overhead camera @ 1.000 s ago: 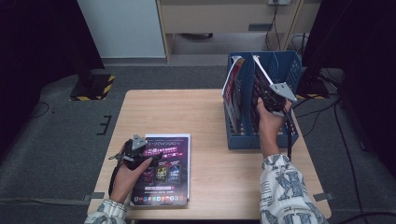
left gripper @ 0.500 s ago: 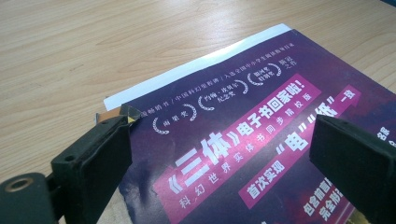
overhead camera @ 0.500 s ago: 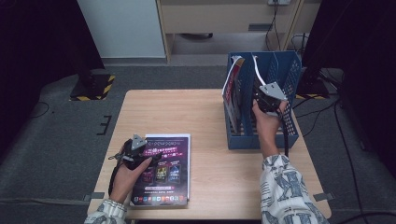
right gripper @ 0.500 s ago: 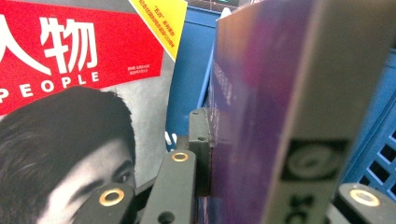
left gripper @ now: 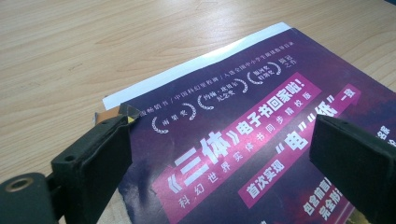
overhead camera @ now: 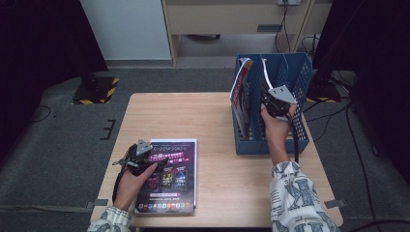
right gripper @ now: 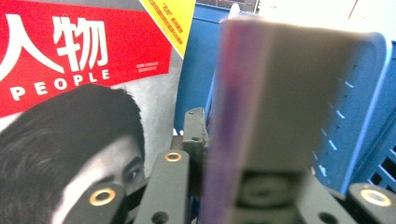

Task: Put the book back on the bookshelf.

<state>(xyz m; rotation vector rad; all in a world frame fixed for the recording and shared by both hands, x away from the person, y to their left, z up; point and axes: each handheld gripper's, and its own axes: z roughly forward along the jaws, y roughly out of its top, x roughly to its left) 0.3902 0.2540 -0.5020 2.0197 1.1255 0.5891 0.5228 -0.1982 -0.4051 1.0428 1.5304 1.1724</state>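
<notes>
Filing magazines into blue file rack (overhead camera: 295,140) | right tongs (overhead camera: 269,99) jaws just easing apart around thin magazine (right gripper: 261,98) standing in rack slot beside People magazine (right gripper: 70,93) | left tongs (left gripper: 219,154) wide over purple magazine (overhead camera: 169,174) flat on surface (overhead camera: 212,121) | advice: release only once upright, withdraw straight up.

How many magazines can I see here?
3. A purple magazine lies flat on the table; a red-covered magazine stands in the blue rack; a thin booklet stands between the right gripper's jaws. More may hide inside.
</notes>
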